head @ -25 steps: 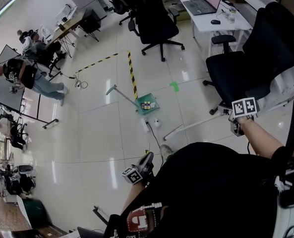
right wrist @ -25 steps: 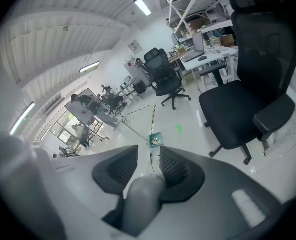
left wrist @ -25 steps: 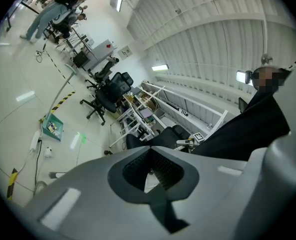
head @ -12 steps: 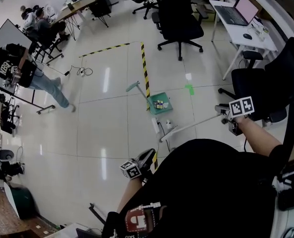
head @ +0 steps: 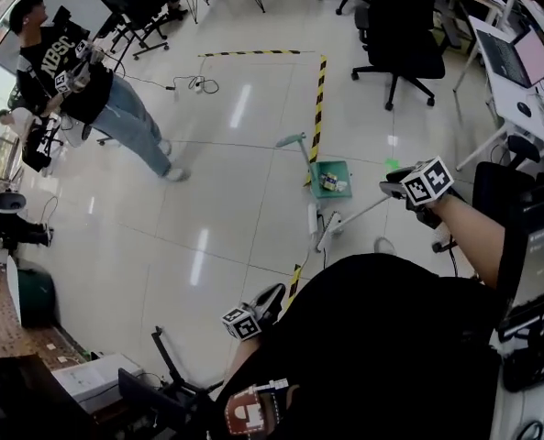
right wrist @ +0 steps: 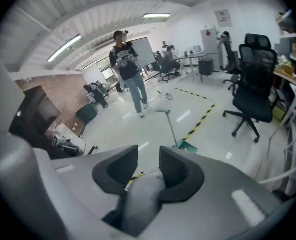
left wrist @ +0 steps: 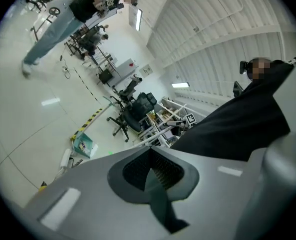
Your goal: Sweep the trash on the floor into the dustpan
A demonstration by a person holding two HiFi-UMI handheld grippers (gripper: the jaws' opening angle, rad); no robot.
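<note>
We see the green dustpan [head: 330, 180] on the pale floor [head: 226, 209] beside the striped tape [head: 318, 90], scraps inside, handle upright. It lies well ahead of our right gripper [head: 398, 191], clamped on the broom handle [head: 354, 220]; our left gripper [head: 272, 296] is pressed closed, empty

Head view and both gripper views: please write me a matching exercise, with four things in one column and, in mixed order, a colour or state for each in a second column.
Things:
1. dustpan
2. left gripper
3. right gripper
4. floor tape

Colours or states:
A. shut on the broom handle
B. yellow and black stripes
C. green, with trash inside
D. shut, holding nothing

Pairs: 1-C, 2-D, 3-A, 4-B
</note>
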